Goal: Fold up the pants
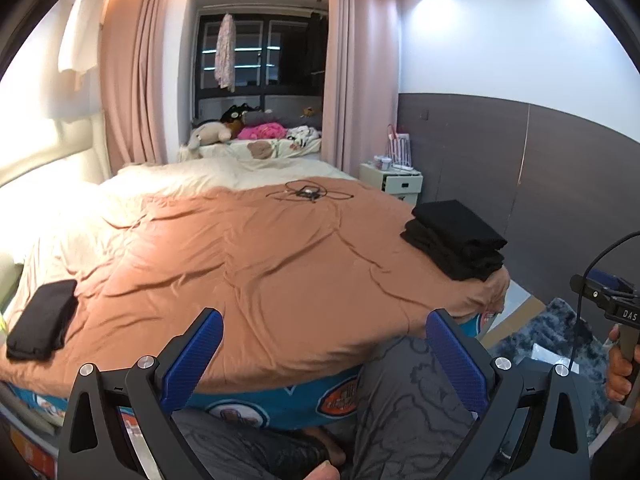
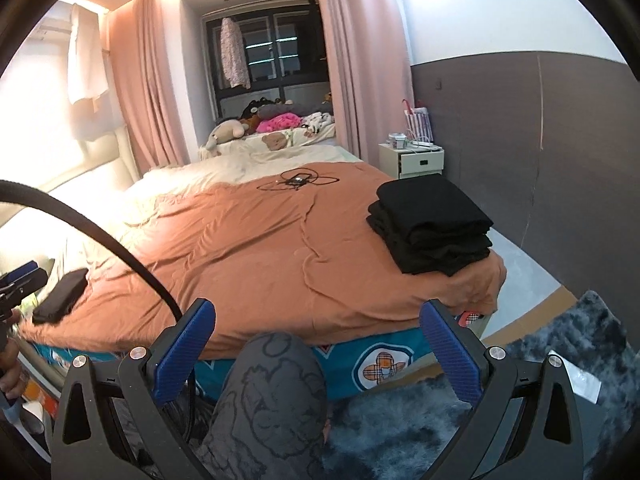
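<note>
Both hand-held grippers [image 1: 324,344] [image 2: 316,336] hung open, empty; stacked black folded pants [image 1: 454,240] at 2 o'clock on bed corner could topple if nudged.

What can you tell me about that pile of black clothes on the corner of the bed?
The stack of folded black cloth pieces sits on the orange-brown bed cover, at the near right corner of the bed, close to the edge. It looks like soft, matte fabric, several flat layers lying one on another, the top one smooth and roughly square. Its edges are a bit uneven. Only the cover touches it; neither gripper is near it.
</note>
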